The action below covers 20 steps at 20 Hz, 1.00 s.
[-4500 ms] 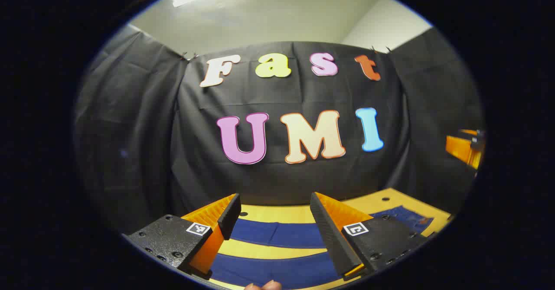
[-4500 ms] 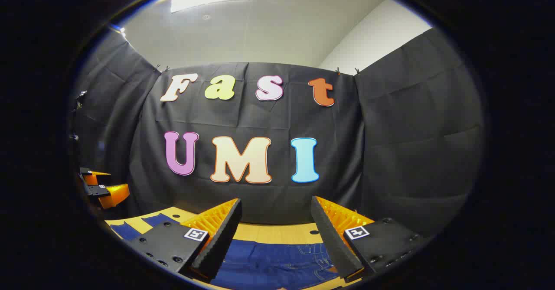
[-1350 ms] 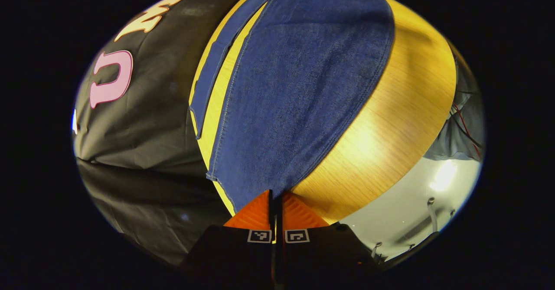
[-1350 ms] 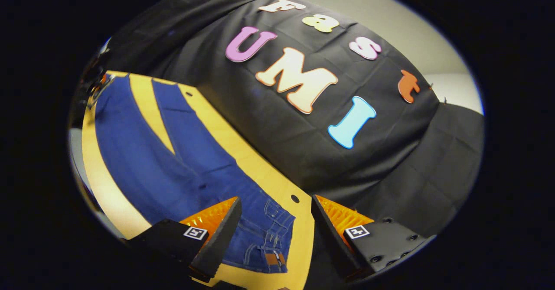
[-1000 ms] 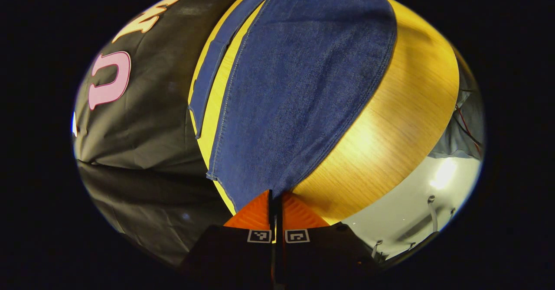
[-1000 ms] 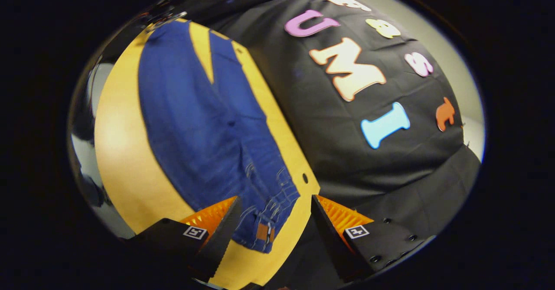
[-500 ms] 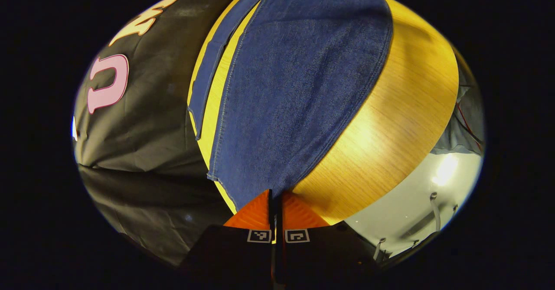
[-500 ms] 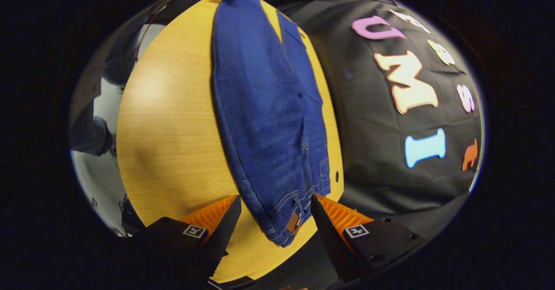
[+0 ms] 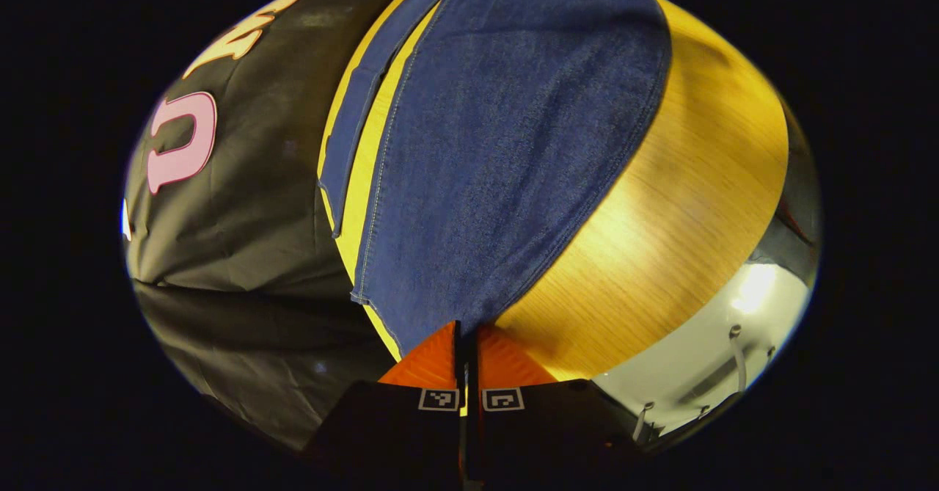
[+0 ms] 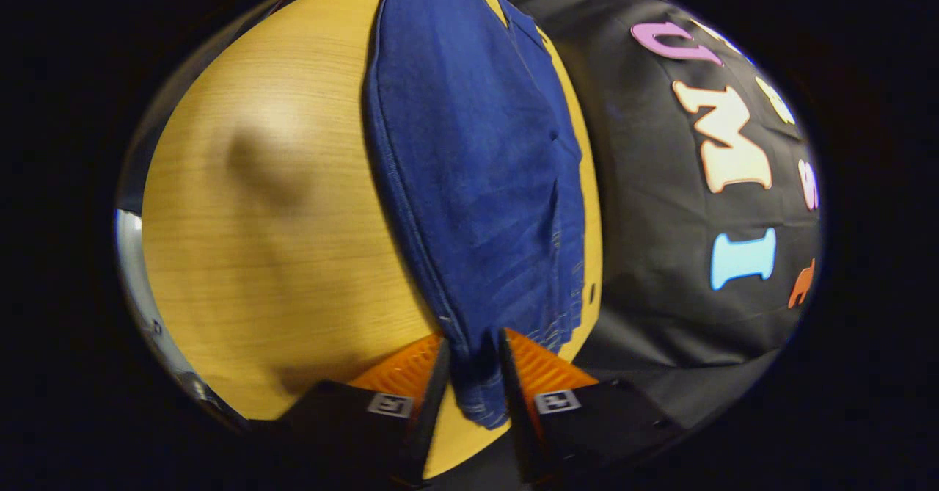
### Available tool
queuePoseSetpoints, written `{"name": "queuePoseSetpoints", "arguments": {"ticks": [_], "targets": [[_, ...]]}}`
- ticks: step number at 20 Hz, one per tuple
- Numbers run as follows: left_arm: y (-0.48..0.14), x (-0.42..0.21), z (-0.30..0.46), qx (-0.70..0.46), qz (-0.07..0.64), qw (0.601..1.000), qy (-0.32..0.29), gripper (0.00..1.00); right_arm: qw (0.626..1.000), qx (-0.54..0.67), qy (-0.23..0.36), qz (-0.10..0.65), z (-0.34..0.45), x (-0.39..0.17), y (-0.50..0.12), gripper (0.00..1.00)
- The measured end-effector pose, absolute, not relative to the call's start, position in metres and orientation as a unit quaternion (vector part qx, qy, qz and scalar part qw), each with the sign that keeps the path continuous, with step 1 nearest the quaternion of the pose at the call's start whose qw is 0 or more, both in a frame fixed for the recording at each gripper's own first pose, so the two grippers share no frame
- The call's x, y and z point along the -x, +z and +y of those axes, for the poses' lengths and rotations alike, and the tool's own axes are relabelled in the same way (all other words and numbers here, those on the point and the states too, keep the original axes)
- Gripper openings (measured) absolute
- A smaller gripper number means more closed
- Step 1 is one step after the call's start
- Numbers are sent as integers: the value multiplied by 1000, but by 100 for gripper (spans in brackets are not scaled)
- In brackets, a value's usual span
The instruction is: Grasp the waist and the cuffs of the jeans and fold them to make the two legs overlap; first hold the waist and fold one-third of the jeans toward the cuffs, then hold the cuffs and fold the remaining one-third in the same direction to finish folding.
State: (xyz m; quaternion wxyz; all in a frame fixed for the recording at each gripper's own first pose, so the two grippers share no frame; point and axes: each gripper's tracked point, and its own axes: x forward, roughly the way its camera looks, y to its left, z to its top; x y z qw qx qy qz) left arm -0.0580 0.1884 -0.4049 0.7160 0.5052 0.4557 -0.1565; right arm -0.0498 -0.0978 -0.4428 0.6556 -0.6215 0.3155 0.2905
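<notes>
Blue jeans (image 9: 499, 146) lie flat along the wooden table (image 9: 675, 205). In the left gripper view the near leg runs away from my left gripper (image 9: 463, 329), which is shut on that leg's cuff edge. The far leg (image 9: 352, 131) lies beside it with a strip of table between them. In the right gripper view the jeans (image 10: 477, 168) stretch away from the waist end. My right gripper (image 10: 473, 351) has its fingers pressed on the waistband at the near corner, with denim filling the gap between them.
The table's front edge (image 10: 169, 271) curves along the left of the right gripper view, with grey floor (image 9: 704, 351) beyond it in the left gripper view. A small hole (image 10: 591, 293) sits in the table by the waist. The black cloth wall (image 10: 682, 183) runs behind the table.
My right gripper swung over the waist end, moved onto the waistband and closed its fingers on it. The left gripper stayed shut on the cuff and barely moved.
</notes>
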Motion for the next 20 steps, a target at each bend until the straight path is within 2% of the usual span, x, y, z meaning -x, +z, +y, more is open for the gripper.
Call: {"name": "queuePoseSetpoints", "arguments": {"ticks": [1, 3, 6, 9, 15, 20], "targets": [[-405, 59, 187, -504, 454, 718, -158, 0, 652, 637, 283, 299, -94, 45, -440, 29], [-405, 59, 188, -498, 456, 722, -150, 0, 660, 638, 268, 294, -94, 43, -433, 5], [-404, 59, 186, -466, 468, 740, -131, 0, 697, 588, 253, 322, -101, 42, -434, 6], [-389, 46, 176, -430, 460, 772, -88, 0, 721, 577, 232, 307, -92, 36, -415, 5], [-364, 40, 167, -403, 433, 803, -67, 0, 793, 517, 110, 303, -87, -14, -345, 5], [-340, 25, 154, -392, 420, 817, -55, 0, 807, 513, 80, 283, -78, -60, -304, 5]]}}
